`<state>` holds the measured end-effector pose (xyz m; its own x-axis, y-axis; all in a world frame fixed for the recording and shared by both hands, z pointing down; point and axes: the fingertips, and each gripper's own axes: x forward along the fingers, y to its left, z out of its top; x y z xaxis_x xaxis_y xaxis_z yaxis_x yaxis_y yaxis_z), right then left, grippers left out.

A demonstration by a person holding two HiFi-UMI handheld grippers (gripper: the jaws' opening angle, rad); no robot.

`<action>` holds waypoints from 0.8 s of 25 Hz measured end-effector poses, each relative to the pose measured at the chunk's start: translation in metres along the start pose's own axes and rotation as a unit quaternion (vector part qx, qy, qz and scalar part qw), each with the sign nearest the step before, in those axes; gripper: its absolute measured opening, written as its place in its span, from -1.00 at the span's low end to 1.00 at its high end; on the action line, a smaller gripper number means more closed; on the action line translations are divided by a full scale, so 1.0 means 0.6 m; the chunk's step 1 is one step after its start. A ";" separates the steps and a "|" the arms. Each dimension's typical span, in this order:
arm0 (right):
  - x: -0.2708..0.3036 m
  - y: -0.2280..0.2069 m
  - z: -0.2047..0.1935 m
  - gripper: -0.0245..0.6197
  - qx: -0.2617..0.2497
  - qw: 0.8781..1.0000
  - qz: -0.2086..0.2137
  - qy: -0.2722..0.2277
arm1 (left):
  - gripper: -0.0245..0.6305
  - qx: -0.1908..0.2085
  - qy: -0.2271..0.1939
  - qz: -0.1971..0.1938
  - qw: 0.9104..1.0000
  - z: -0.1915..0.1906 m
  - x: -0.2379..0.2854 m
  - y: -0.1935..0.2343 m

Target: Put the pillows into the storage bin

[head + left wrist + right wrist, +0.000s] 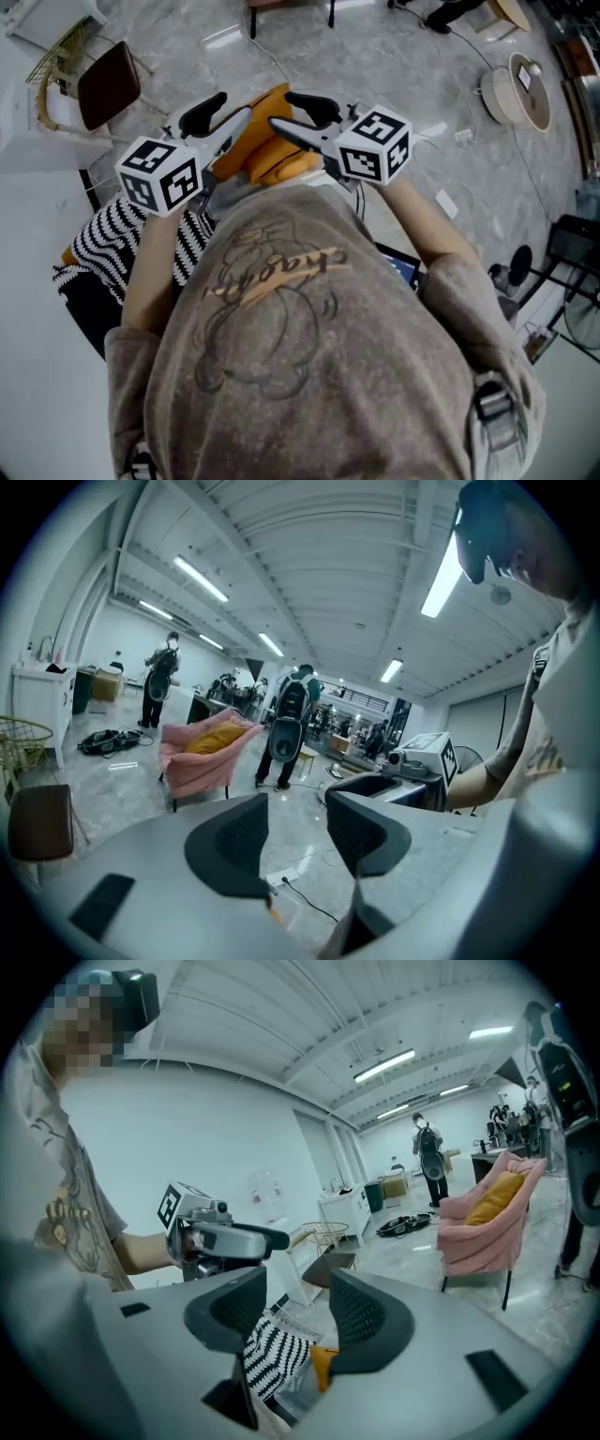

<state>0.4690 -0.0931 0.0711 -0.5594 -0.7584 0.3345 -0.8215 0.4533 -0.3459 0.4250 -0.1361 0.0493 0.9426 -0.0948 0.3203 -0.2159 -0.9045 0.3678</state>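
The orange pillow (272, 155) lies below and just beyond both pairs of jaws, its near end hidden behind the person's shirt (309, 356). In my right gripper view a corner of it shows low in the gap between the jaws, with the striped pillow (270, 1354) just beside it on the left. From the head view, that striped pillow sits below the left gripper (223, 119) and off to its outer side, partly covered by the forearm.

My left gripper has its jaws spread with nothing between them; through the gap I see only grey floor and a cable. My right gripper (298, 119) also has its jaws apart and grips nothing; the pillows lie well beyond its pads. The two grippers are held up side by side, tips angled toward each other and near but apart.

Farther out past the jaws stands a pink armchair (192, 766) holding a yellow cushion (214, 740). A brown chair (108, 84) stands beyond the left jaws.
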 end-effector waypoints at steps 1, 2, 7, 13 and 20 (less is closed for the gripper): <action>-0.002 0.004 0.003 -0.31 -0.005 1.000 0.003 -0.005 | -0.39 0.004 -0.010 0.007 1.000 0.005 -0.004 -0.003; -0.005 0.008 0.004 -0.39 -0.007 1.000 0.008 -0.011 | -0.51 0.009 -0.023 0.018 1.000 0.011 -0.008 -0.004; -0.011 0.021 0.013 -0.91 -0.012 0.999 0.021 -0.041 | -0.91 0.020 -0.072 0.043 0.996 0.030 -0.024 -0.016; -0.018 0.030 0.032 -0.91 -0.052 0.997 0.019 -0.057 | -0.91 0.038 -0.093 0.060 0.993 0.029 -0.029 -0.029; -0.042 -0.001 0.034 -0.91 -0.088 0.986 -0.050 -0.131 | -0.91 0.072 -0.117 0.081 0.987 0.004 -0.027 -0.030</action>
<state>0.4859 -0.0837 0.0449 -0.4463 -0.8878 0.1122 -0.8901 0.4274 -0.1583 0.4144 -0.1191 0.0356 0.9354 -0.3208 0.1486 -0.3458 -0.9178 0.1954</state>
